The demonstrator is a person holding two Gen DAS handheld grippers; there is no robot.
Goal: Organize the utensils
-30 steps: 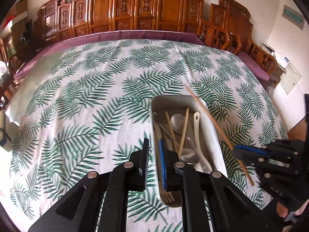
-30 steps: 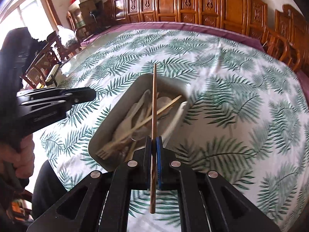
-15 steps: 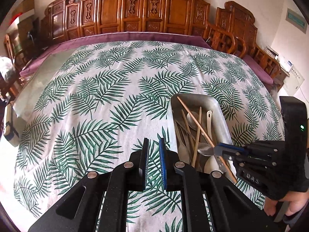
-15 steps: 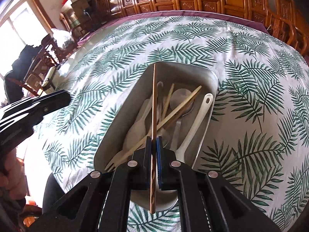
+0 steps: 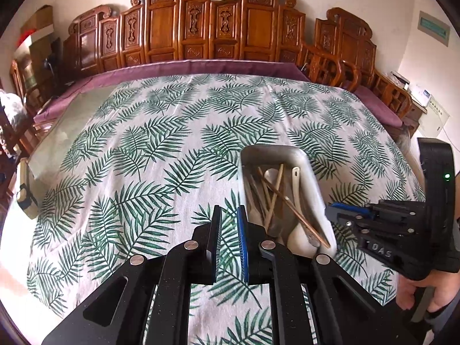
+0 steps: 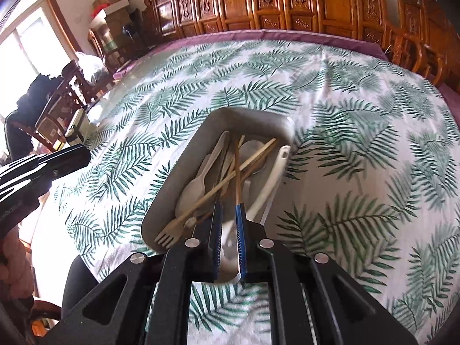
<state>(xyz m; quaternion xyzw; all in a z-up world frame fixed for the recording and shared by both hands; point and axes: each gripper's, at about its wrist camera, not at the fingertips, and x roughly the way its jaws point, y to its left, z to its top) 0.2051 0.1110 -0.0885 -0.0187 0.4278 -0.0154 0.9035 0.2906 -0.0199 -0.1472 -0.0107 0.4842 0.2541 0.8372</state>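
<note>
On the left, the left gripper [image 5: 229, 238] is over the white tablecloth with green fern leaves [image 5: 138, 149], just beside the grey oblong metal tray [image 5: 319, 189]. A second ago it was right over the tray; now it has slid to the left. Its jaws are almost together, with only a thin gap, and nothing is between them.

In the middle, the tray holds a pile of things to eat with: pale chopsticks, a white spoon [image 6: 195, 185], a white ladle-like spoon [image 6: 273, 178] and a light wooden fork [image 6: 169, 234].

On the right, the right gripper [image 6: 229, 237] is over the near end of the tray. A second ago it was pinching the long dark brown wooden chopstick [image 6: 237, 172]. Its jaws have just opened a little, and the stick now lies in the tray, leaning across the others. The stick's near end rests against the right-hand blue pad. Nothing is squeezed between the pads now.

So this chopstick looks put away. No other eating things show on the cloth, so the tidying seems nearly done.
</note>
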